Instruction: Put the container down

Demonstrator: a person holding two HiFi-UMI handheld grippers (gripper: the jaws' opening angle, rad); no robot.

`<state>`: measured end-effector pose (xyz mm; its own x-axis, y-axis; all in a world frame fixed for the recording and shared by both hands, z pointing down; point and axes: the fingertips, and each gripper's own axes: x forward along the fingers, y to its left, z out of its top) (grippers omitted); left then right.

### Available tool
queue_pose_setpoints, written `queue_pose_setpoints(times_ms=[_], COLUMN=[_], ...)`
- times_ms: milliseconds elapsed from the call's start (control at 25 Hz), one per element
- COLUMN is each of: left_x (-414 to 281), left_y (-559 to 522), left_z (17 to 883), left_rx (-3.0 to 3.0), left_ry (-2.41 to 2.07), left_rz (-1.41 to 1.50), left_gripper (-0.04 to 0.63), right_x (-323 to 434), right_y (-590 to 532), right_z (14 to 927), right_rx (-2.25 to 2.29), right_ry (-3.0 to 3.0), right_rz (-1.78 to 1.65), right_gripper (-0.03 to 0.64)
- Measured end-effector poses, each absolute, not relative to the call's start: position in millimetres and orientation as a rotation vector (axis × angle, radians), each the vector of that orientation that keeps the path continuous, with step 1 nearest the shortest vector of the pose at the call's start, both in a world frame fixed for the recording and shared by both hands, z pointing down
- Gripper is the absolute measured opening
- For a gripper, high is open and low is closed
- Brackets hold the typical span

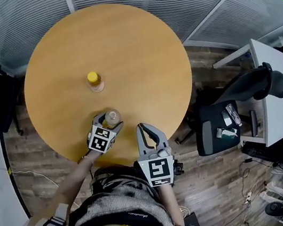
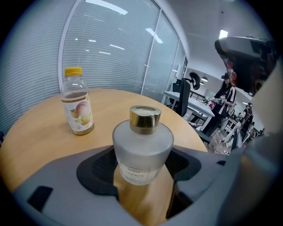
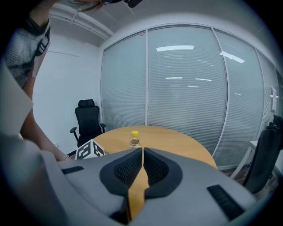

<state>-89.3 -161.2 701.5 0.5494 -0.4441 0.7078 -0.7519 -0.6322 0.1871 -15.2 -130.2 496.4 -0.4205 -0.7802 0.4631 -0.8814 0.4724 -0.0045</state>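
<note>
- two jaws of the left gripper are clamped on the container, a frosted glass jar with a gold cap. the pads press its left and right sides, low on the body.
- the container is upright over the near part of the round surface, close to the person's edge. i cannot tell whether its base touches the wood yet.
- the right gripper has its jaws closed together on nothing. it hangs just beside the left one, at the near-right rim.
- risk: if the base is off the wood when the jaws part, the jar would likely drop, then tip or crack.
- risk: smooth round glass probably gives the pads little bite, so a tilt of the hand could let it slip or twist in the grip.
- risk: pulling back before the jaws are wide enough could drag the jar toward the near edge, which is the closest way off the surface.
- risk: the right gripper is near enough that a sideways swing of either hand could knock the jar once it is freed.
- room: the bottle with the yellow cap stands well apart, farther in and a little left. bare wood lies ahead and to the right, so setting the jar a bit farther in looks safer than at the rim.
- beyond the rim there is only floor, with a chair off to the right, well clear of both hands.
</note>
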Motion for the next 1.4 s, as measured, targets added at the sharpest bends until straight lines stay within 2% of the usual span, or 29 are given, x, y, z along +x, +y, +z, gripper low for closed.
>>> queue_pose_setpoints(times_ms=[1400], left_x=[-95], left_y=[-144], left_z=[732], left_rx=[2.334], left_ry=[-0.964], left_rz=[1.001], left_gripper=[0.330], right_x=[-23], right_y=[-129], right_z=[500], right_rx=[1.352], right_ry=[-2.327], right_rz=[0.346], right_gripper=[0.023])
